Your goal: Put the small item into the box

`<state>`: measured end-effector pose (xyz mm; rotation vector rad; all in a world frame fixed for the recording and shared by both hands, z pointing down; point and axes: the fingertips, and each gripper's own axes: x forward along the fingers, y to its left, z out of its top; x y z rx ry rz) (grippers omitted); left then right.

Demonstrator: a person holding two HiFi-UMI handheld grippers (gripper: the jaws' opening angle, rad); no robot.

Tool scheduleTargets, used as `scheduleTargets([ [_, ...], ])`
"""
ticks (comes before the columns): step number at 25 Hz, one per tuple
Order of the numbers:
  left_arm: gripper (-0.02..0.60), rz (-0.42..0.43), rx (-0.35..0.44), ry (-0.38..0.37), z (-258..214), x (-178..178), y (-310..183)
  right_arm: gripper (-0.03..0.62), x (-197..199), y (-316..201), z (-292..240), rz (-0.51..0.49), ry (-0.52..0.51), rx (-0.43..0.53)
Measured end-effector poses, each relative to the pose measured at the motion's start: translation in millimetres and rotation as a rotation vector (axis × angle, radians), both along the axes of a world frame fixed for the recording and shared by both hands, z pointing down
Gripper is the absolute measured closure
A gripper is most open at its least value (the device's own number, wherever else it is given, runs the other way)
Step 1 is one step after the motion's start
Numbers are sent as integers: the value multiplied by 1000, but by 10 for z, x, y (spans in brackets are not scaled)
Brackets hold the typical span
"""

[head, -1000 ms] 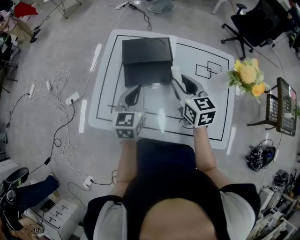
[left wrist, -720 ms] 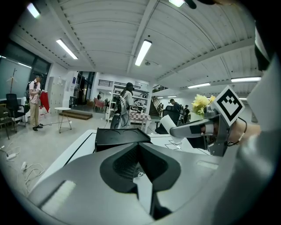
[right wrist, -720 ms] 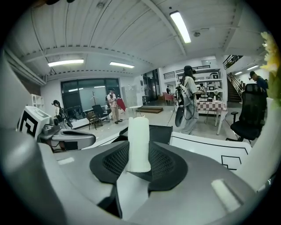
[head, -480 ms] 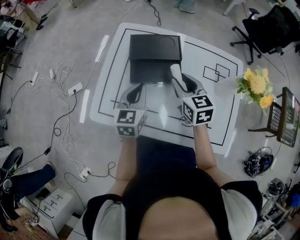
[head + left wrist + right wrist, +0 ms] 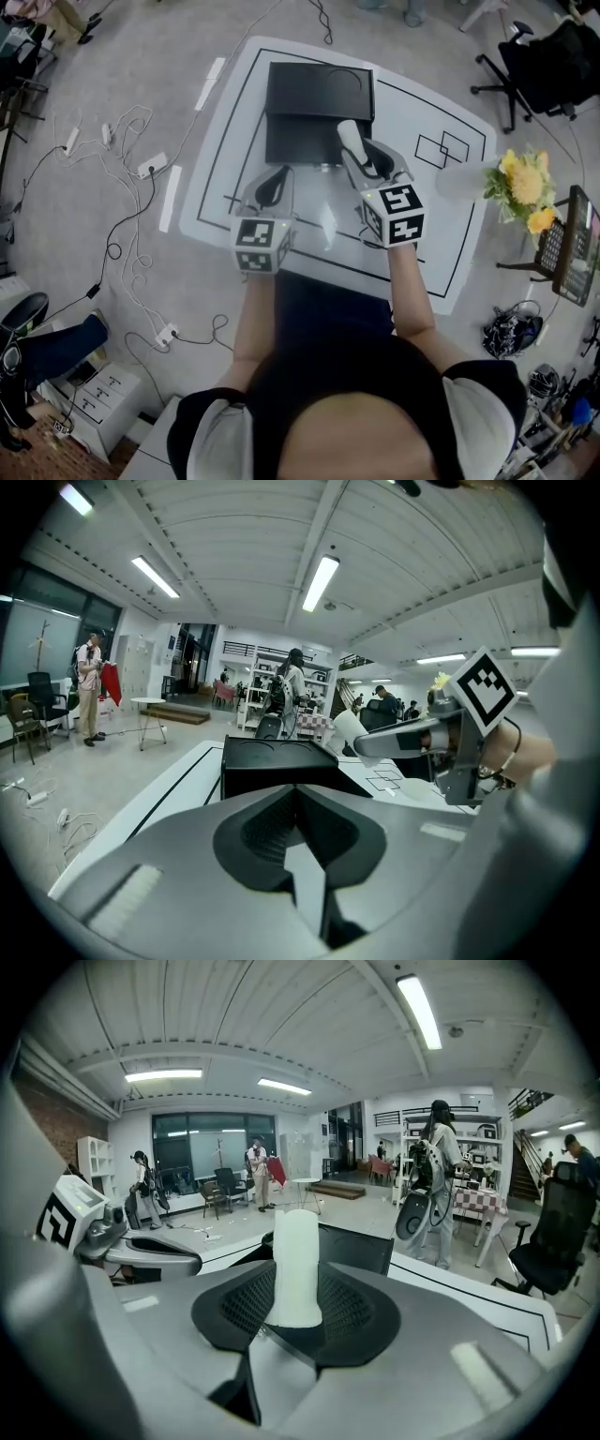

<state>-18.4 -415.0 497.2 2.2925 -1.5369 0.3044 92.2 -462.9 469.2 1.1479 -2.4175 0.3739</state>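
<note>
Right tongs (image 5: 364, 161) advanced, white cylinder (image 5: 349, 139) pointing toward box (image 5: 317, 90).

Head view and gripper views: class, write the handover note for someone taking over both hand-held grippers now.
Left hand-held gripper: shut, empty, in front of the black box.
Right hand-held gripper: shut on the small white item, at the box's near right corner.
Done: item picked up.
To do: place it in the box, release.
</note>
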Motion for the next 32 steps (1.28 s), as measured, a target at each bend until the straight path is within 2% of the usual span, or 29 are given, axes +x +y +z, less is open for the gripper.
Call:
scheduleTargets([
  [11, 572, -27, -41, -8, 169, -105, -44, 457, -225, -215, 138, -65, 40, -15],
  [32, 572, -41, -91, -6, 377, -181, -134, 457, -520, -389, 745, -222, 216, -102],
])
